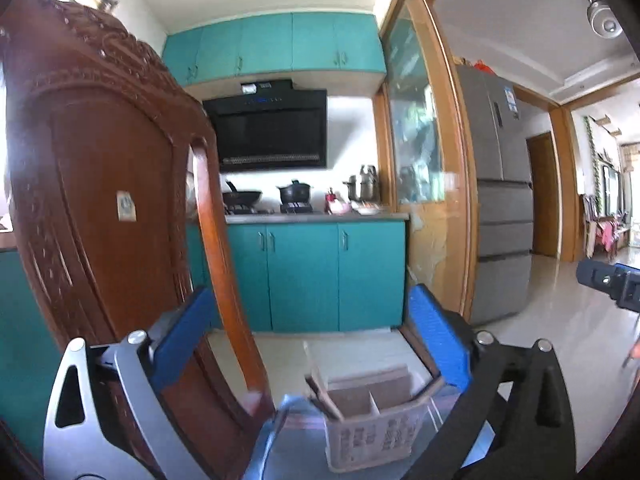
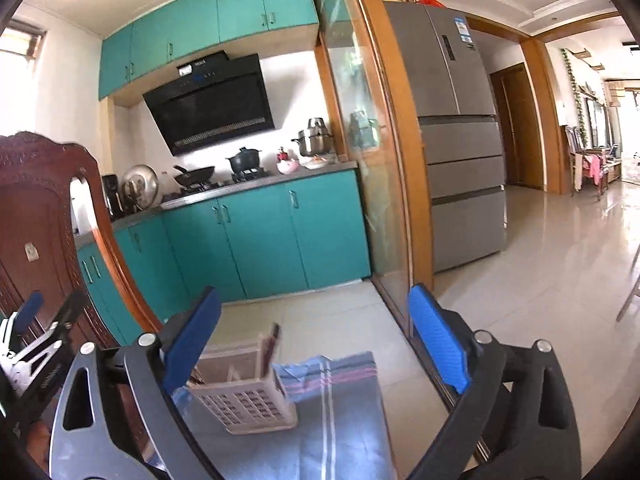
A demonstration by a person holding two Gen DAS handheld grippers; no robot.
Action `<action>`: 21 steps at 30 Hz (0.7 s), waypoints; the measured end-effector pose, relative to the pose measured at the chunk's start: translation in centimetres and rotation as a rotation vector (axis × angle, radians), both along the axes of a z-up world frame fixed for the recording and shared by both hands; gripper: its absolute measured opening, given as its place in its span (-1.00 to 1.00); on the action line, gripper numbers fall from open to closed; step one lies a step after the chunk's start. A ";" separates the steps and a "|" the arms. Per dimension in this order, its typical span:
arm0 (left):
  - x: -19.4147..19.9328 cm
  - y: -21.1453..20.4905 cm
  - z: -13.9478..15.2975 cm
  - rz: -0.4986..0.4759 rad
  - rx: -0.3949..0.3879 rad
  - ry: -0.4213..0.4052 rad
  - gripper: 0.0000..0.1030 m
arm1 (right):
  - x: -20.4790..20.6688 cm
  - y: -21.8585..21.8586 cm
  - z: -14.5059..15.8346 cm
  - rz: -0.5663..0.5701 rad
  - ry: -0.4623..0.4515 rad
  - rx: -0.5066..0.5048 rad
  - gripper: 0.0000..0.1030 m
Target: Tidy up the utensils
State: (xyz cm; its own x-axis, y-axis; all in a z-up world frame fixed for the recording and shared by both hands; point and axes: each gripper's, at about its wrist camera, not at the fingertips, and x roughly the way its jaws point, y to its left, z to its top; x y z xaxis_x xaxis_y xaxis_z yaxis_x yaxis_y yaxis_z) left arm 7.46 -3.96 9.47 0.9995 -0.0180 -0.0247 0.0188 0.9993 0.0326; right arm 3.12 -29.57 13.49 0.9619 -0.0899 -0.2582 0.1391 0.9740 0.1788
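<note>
Here, both tongs are standing wide and nothing is sitting between their blue pads. The utensil basket [image 2: 244, 396], a pale plastic one with a grid wall and dividers, is the landmark: it is standing upright on the blue striped cloth [image 2: 332, 408] that is covering the tabletop [image 2: 404, 408].

In the right wrist view the right tongs [image 2: 316, 344] are hanging above and behind the basket; the left pad is just beside the basket's near left corner, and I cannot tell if it is touching. A few dark sticks [image 2: 274, 344], maybe chopsticks, are leaning in the far compartment of the basket.

In the left wrist view the left tongs [image 1: 316, 344] are pointing level over the basket [image 1: 376, 424], which is lying low in the picture between the two pads and apart from them. The carved wooden chair back [image 1: 104, 184] is rising just left of the basket, close to the left pad, so that side is offering little room. To the right of the basket the cloth is lying bare up to the tabletop edge, and beyond it the tiled floor [image 2: 532, 280] is opening wide. Behind the basket, well apart, teal cabinets [image 2: 260, 236] are closing the room.
</note>
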 end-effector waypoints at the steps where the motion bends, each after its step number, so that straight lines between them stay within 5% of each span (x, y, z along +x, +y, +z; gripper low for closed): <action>1: -0.2 -0.2 -0.6 -0.021 0.007 0.029 0.94 | -0.3 -0.1 -0.9 -0.011 0.017 -0.015 0.80; 7: -1.5 -0.5 -6.3 -0.043 0.087 0.149 0.94 | -1.7 0.6 -8.6 -0.053 0.118 -0.142 0.80; 10: -2.1 -0.1 -9.4 -0.020 0.109 0.238 0.94 | -1.2 1.5 -12.3 0.005 0.264 -0.150 0.80; 16: -3.5 0.3 -9.7 -0.019 0.092 0.257 0.94 | -2.9 3.8 -12.0 0.013 0.200 -0.231 0.80; 21: -3.4 1.0 -9.4 -0.009 0.043 0.269 0.94 | -3.7 4.2 -12.2 0.017 0.187 -0.166 0.86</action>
State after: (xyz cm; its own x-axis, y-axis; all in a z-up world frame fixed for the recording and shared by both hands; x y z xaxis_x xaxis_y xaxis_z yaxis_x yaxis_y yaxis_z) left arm 4.02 -2.93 0.03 0.9567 -0.0203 -0.2904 0.0417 0.9968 0.0676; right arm -0.62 -25.36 1.31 0.9007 -0.1301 -0.4144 0.1378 0.9904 -0.0113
